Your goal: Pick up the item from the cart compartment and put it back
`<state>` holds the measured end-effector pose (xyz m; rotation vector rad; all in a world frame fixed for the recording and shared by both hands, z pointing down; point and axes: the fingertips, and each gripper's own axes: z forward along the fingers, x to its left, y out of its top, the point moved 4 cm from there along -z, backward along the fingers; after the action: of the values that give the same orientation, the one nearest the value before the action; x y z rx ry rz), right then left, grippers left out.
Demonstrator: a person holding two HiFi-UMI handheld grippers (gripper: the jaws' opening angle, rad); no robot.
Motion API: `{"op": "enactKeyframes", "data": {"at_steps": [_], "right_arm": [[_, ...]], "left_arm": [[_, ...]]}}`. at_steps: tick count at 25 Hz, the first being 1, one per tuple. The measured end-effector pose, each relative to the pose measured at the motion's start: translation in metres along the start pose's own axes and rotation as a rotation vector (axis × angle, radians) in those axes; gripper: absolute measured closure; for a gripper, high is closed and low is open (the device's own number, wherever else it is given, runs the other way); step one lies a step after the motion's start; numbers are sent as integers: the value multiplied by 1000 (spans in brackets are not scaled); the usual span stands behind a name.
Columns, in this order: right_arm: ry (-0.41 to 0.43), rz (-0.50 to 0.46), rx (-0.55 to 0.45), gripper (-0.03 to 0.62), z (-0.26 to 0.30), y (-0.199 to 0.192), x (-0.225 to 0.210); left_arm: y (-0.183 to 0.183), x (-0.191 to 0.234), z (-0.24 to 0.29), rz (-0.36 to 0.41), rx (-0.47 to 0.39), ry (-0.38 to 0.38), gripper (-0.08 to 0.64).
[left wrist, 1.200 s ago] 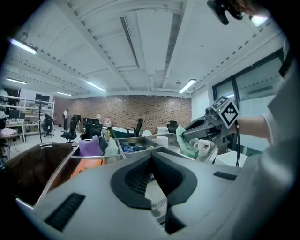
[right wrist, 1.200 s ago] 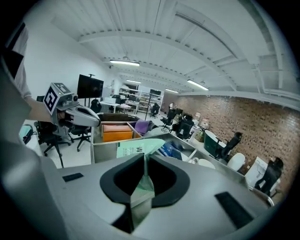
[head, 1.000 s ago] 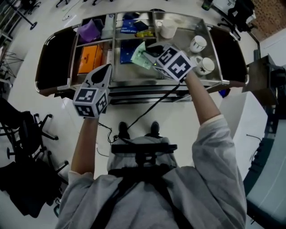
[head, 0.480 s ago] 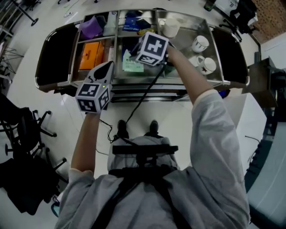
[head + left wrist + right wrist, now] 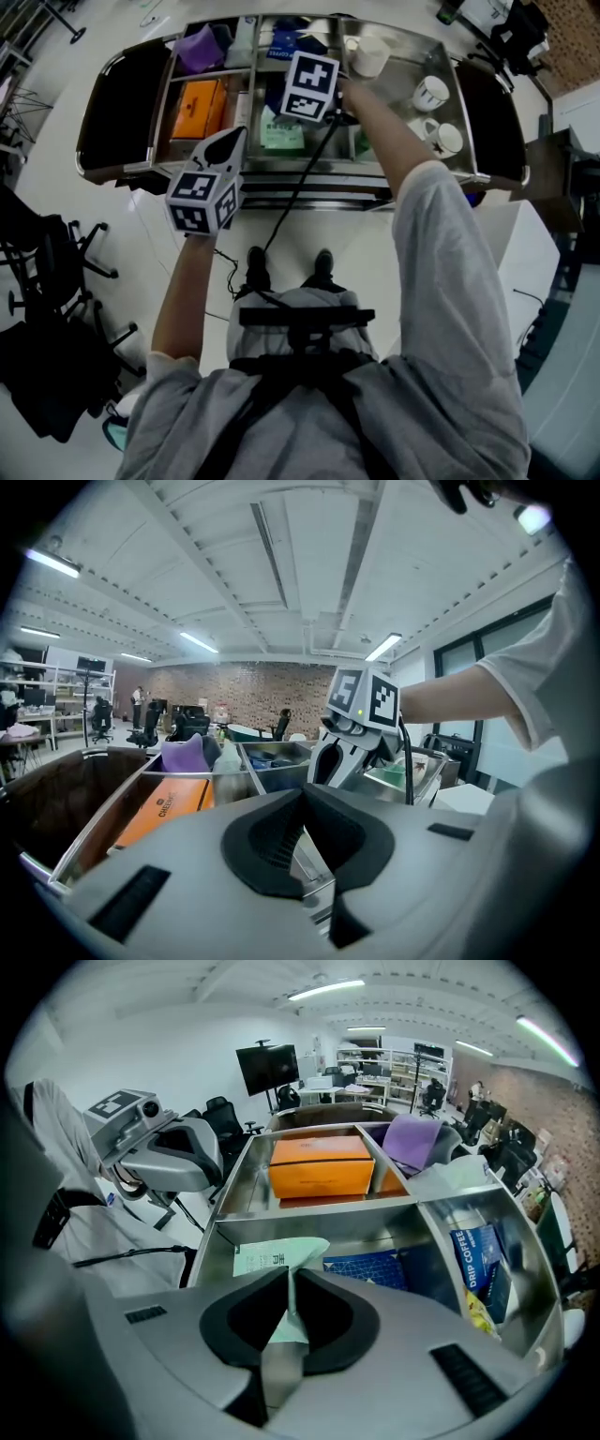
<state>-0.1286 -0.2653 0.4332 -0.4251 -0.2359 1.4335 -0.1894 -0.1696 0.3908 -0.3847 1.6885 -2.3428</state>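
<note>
With right gripper fingers pinched on the green packet, lower it flat into the 12 o'clock cart compartment, then release.

The head view looks steeply down from above the person's shoulders, with the steel cart spanning the frame's top. The left gripper view sits at the cart's near edge, facing almost level across it — ceiling fills its upper half. The right gripper view tilts down, close over the cart's open top. All three share the orange box — upper left in the head view.
</note>
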Motion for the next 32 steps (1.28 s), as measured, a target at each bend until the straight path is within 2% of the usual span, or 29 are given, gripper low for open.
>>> {"op": "enactKeyframes", "data": {"at_steps": [11, 17, 25, 28, 29, 32], "right_arm": [[53, 11, 65, 548, 27, -9, -9], [79, 26, 62, 545, 37, -14, -11], [64, 33, 61, 532, 45, -19, -15], [74, 32, 62, 492, 45, -18, -14], [82, 31, 62, 459, 45, -17, -14], [98, 22, 69, 431, 44, -16, -12]], "left_arm": [[-9, 8, 3, -18, 18, 8, 560], [-11, 9, 4, -20, 17, 10, 560], [-6, 11, 3, -21, 6, 18, 560], [-4, 10, 3, -21, 3, 20, 560], [-4, 10, 3, -21, 2, 20, 560], [-3, 9, 3, -22, 2, 22, 560]]}}
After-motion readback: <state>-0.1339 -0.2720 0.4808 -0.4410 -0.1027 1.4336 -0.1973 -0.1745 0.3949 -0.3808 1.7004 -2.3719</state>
